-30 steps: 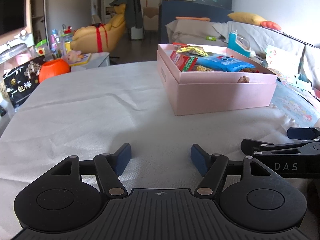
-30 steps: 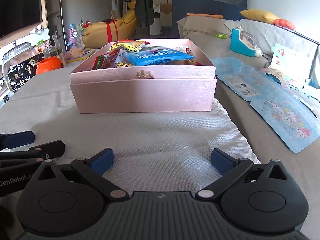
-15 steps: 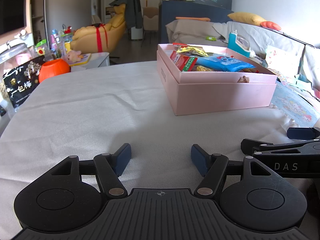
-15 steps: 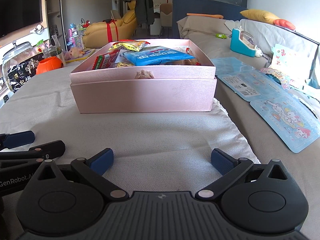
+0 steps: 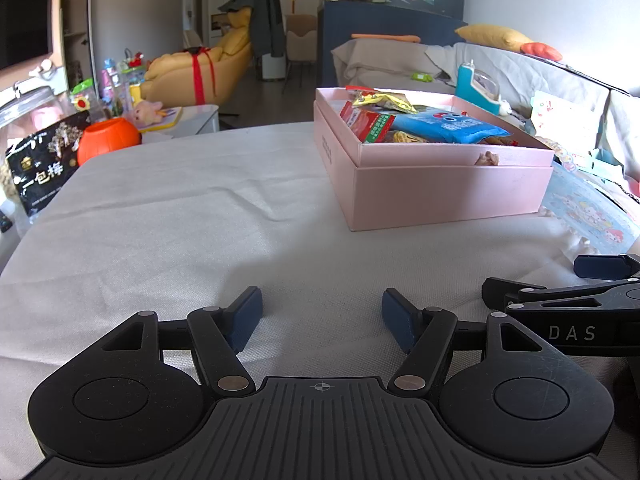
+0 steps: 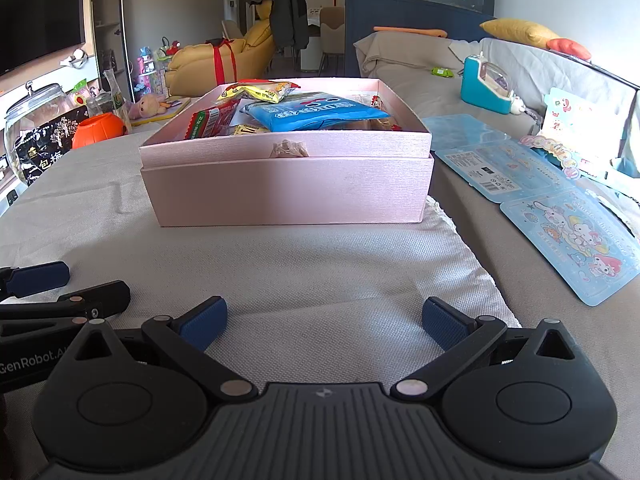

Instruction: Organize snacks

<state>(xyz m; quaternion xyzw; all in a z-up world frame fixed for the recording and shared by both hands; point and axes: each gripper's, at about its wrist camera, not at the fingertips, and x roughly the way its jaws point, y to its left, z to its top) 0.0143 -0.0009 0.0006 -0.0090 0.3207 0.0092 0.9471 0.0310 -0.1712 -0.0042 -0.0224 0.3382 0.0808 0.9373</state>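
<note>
A pink box (image 5: pixel 440 192) (image 6: pixel 286 190) stands on the white tablecloth (image 5: pixel 180 232), ahead of both grippers. It holds several snack packets: a blue one (image 5: pixel 444 126) (image 6: pixel 316 112), a red one (image 5: pixel 366 124) (image 6: pixel 210 120) and a yellow one (image 5: pixel 384 100) (image 6: pixel 256 92). My left gripper (image 5: pixel 322 316) is open and empty, low over the cloth, left of the box. My right gripper (image 6: pixel 324 324) is open and empty, in front of the box. Each gripper shows at the edge of the other's view.
A black snack bag (image 5: pixel 38 168) (image 6: pixel 40 144), a glass jar (image 6: pixel 36 108) and an orange pumpkin cup (image 5: pixel 108 140) (image 6: pixel 98 130) stand at the left. Blue cartoon sheets (image 6: pixel 560 220) and a teal toy (image 6: pixel 486 88) lie on the sofa at the right.
</note>
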